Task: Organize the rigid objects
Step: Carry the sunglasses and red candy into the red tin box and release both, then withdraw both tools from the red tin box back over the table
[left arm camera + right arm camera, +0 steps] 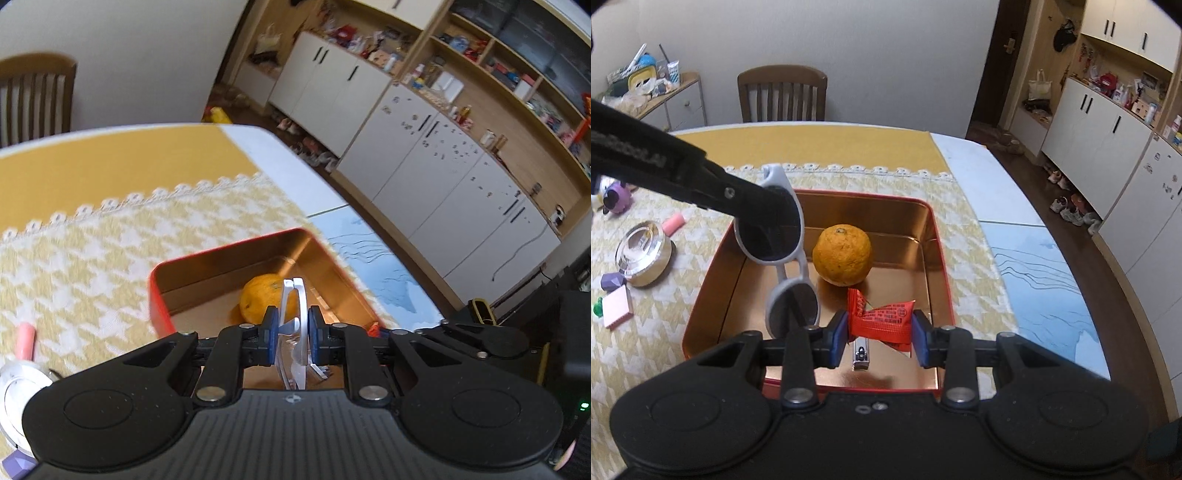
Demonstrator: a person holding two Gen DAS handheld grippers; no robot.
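Observation:
My left gripper point(291, 328) is shut on folded white sunglasses point(293, 325) and holds them above the red tin tray point(162, 295). In the right wrist view the sunglasses point(783, 251) hang from that gripper point(775, 206) over the tray's point(934, 236) left half. An orange point(842, 254) sits in the tray's middle; it also shows in the left wrist view point(262, 299). My right gripper point(879, 332) is shut on a red snack packet point(882, 321), just above the tray's near part. A metal nail clipper point(860, 356) lies on the tray floor below it.
On the yellow houndstooth cloth point(964, 236) left of the tray: a round silver tin point(642, 253), a pink tube point(674, 223), a pink pad point(617, 306), a purple block point(613, 281), a purple toy point(617, 197). A wooden chair point(781, 96) stands behind the table. Cabinets line the right.

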